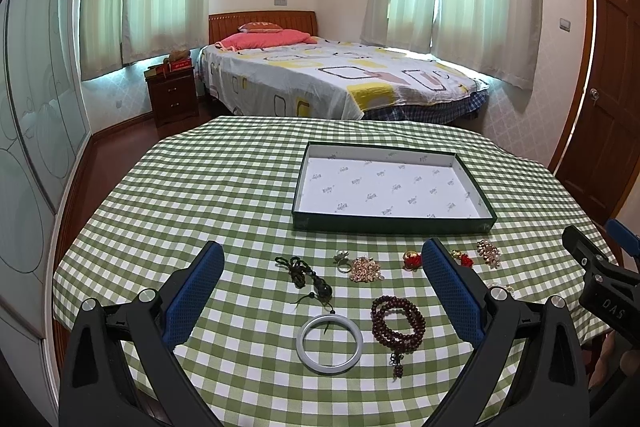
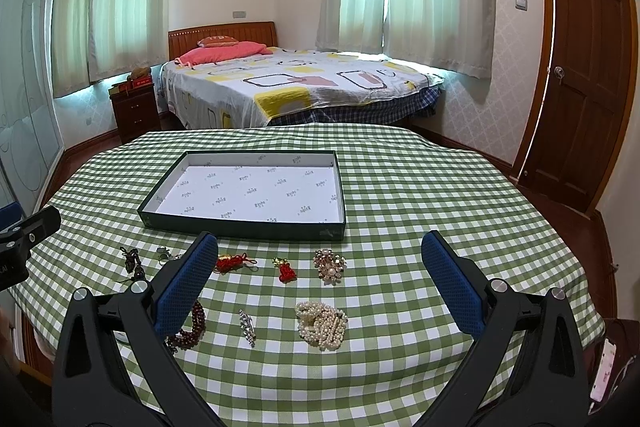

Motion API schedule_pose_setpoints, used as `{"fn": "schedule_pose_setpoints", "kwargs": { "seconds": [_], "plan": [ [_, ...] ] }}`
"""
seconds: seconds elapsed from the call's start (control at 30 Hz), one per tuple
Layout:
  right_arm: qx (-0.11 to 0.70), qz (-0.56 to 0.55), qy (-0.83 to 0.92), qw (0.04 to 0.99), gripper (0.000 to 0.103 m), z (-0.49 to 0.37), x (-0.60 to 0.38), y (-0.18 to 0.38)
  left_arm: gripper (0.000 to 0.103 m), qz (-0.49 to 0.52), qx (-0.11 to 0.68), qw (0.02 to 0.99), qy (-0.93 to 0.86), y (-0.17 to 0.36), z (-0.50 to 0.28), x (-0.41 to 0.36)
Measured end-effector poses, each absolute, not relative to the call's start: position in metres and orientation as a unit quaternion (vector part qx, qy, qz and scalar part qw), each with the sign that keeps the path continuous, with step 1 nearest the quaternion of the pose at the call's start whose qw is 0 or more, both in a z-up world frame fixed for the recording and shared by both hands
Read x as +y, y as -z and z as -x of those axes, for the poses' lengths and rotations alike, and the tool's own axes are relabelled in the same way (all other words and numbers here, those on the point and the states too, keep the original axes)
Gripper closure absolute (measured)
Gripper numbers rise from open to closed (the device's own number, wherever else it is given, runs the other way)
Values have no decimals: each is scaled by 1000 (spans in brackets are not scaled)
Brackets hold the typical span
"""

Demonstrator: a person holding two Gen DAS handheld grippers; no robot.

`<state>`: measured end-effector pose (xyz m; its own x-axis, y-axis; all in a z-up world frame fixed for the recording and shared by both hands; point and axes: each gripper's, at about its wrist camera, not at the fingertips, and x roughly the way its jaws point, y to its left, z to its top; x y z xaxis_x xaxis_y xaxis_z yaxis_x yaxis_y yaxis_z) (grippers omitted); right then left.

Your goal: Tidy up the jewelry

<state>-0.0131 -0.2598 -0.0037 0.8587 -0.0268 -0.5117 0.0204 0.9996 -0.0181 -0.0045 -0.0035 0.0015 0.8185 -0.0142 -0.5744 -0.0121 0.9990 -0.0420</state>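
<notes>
We see a table under a green-and-white checked cloth [image 1: 224, 187], and on it a shallow dark green box [image 1: 394, 223] with a white printed lining, nothing inside it. Our left gripper [image 1: 322, 269] hangs above the near edge with its blue-padded fingers spread wide and holding nothing; our right gripper [image 2: 320, 263] is likewise wide apart and bare.

The jewelry lies loose on the cloth between us and the box. Nearest the left gripper are a pale white bangle [image 1: 329, 343] and, just beside it, a coiled dark red bead strand [image 1: 397, 321] with a small tassel. Beyond them sit a dark cord pendant [image 1: 304, 277] and a pinkish beaded cluster [image 1: 365, 269].

Before the right gripper rests a heaped pearl strand [image 2: 322, 324], near a slim rhinestone clip [image 2: 248, 327]. Farther off lie a floral brooch [image 2: 330, 265], a red knot charm [image 2: 286, 271] and a red tasselled charm [image 2: 234, 262].
</notes>
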Motion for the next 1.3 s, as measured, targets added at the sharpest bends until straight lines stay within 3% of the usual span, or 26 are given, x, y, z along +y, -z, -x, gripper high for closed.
{"fn": "schedule_pose_setpoints", "kwargs": {
  "seconds": [0.9,1.17,1.3],
  "plan": [
    [312,29,-23,949,4,-15,-256,99,7,29,398,917,-6,113,-37,10],
    [322,32,-42,945,16,-14,-247,103,8,25,434,901,2,134,-39,2],
    [322,32,-43,945,16,-14,-247,103,12,32,438,898,11,136,-37,1]
  ]
}}
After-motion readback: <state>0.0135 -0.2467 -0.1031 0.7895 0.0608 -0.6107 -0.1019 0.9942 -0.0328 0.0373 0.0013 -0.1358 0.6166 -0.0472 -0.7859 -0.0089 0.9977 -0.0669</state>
